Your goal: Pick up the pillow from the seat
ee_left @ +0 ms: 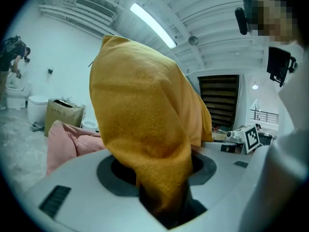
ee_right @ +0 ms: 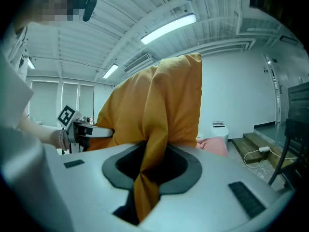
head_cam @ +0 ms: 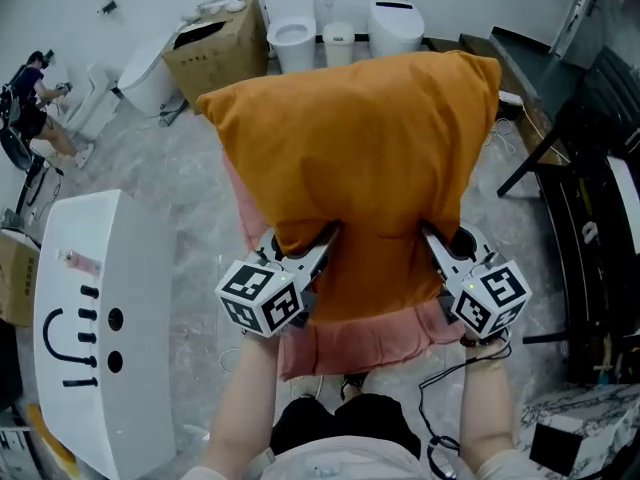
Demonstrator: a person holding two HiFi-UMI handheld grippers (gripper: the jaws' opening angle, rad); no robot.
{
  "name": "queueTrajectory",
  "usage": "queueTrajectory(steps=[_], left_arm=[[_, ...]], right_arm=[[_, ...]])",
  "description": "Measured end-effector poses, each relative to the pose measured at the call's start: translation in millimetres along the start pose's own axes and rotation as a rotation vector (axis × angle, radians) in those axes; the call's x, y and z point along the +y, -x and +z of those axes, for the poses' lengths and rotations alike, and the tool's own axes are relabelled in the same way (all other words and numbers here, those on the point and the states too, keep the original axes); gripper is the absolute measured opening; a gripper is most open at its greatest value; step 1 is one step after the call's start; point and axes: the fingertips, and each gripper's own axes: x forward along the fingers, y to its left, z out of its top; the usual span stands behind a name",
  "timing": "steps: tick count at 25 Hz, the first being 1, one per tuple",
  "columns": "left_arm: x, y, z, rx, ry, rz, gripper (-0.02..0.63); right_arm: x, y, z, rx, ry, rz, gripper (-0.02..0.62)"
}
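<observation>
Orange, napped cloth fills every view: the pillow [head_cam: 350,148] is up in the air in front of us, above the pink seat [head_cam: 360,343], and we judge it lifted clear. The left gripper [head_cam: 322,243] is clamped on a thick bunch of the cover at the near left. The right gripper [head_cam: 432,240] pinches a thinner, twisted fold at the near right. In each gripper view the cloth runs down between the jaws and is squeezed there.

Since we hold only the cover and not the filling, we would do well to raise both hands together at one height. We should not pull them apart, because the thin right fold looks the likelier to slip. Firm pressure and a slow, level lift should stop the bulk from swinging.

The pillow is plump and roughly square, a warm mustard orange with no pattern that we can see. Its two far corners stand out in points, and its near edge puckers into creases at each grip and sags a little between them.
</observation>
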Motion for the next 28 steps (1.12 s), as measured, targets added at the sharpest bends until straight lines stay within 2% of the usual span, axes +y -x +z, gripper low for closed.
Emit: queueTrajectory(steps=[5, 13, 21, 25, 28], left_arm=[[-15, 23, 43, -0.057, -0.057, 0.017, 0.227], [-45, 48, 97, -0.16, -0.104, 0.014, 0.227], [-64, 57, 143, -0.235, -0.177, -0.012, 0.227], [-78, 56, 163, -0.263, -0.218, -0.048, 0.229], [-82, 62, 179, -0.287, -0.252, -0.041, 0.229]], right_arm=[[20, 8, 41, -0.075, 0.036, 0.003, 0.094], [41, 33, 103, -0.165, 0.115, 0.018, 0.094], [52, 49, 147, -0.233, 0.165, 0.025, 0.095], [52, 63, 168, -0.275, 0.185, -0.004, 0.095], [57, 62, 182, -0.302, 0.201, 0.005, 0.095]])
